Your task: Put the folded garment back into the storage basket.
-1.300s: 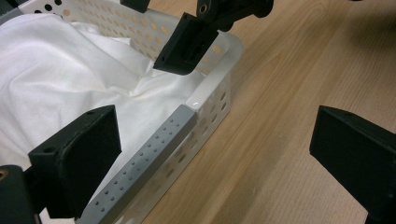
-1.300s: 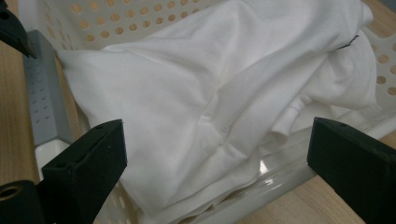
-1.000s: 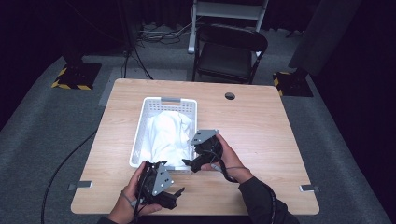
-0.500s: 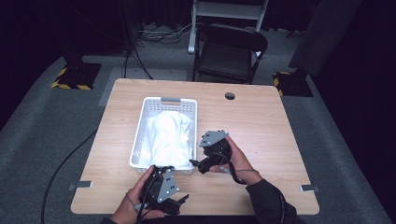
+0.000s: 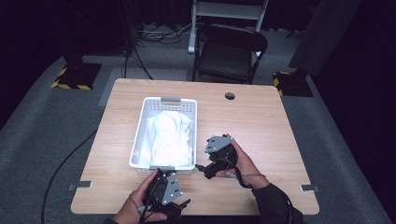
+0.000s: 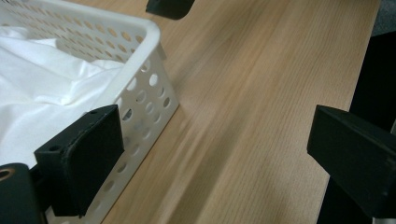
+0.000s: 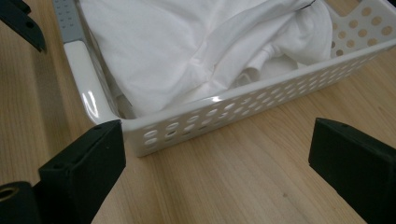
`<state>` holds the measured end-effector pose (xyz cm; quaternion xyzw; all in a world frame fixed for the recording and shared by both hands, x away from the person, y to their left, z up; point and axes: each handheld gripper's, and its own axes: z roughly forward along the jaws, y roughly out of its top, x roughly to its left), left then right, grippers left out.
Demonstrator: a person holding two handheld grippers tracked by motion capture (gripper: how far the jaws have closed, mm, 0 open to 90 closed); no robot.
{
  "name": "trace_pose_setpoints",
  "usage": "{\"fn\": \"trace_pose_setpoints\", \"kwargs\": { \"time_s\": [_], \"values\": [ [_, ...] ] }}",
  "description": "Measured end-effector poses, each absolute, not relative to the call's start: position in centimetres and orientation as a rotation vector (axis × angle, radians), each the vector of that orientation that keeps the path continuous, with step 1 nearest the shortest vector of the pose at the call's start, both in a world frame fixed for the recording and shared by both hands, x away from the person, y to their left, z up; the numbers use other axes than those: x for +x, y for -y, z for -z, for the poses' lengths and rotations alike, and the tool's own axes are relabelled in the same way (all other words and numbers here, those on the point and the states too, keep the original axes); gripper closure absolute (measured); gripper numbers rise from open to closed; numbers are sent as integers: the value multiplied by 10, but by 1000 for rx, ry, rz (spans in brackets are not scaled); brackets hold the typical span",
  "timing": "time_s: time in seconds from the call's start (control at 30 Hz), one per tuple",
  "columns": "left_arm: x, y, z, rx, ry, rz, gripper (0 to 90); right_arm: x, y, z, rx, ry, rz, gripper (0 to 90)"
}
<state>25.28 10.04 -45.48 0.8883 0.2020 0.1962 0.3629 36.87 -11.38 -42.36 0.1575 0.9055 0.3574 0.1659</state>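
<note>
A white perforated basket [image 5: 138,140] stands left of the middle of the wooden table [image 5: 261,121], with crumpled white cloth [image 5: 168,137] inside. My left gripper [image 5: 176,203] hovers by the table's front edge, just in front of the basket's near end. In the left gripper view its jaws stand wide open beside the basket corner [image 6: 149,79], with the cloth [image 6: 42,88] to the left. My right gripper [image 5: 203,168] sits to the right of the basket's near corner, open and holding nothing. In the right gripper view it faces the basket wall [image 7: 233,112] and the cloth [image 7: 187,42].
A black folding chair [image 5: 229,51] stands behind the table's far edge. A round cable hole [image 5: 229,96] is near that edge. Bare wood lies right of the basket. Cables [image 5: 135,51] and yellow-black striped bases [image 5: 74,77] are on the grey floor.
Both grippers have drawn back from the basket: the left toward the front edge, the right a little to the right and nearer the person. The basket and cloth have not moved.
</note>
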Motion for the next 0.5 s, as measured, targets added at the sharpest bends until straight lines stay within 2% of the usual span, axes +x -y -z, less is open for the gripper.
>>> {"fn": "trace_pose_setpoints", "kwargs": {
  "time_s": [0.5],
  "values": [
    [259, -102, 478, 2355, -558, -448, 41, 355, 142, 434, 432, -2567, -917, 40]
  ]
}}
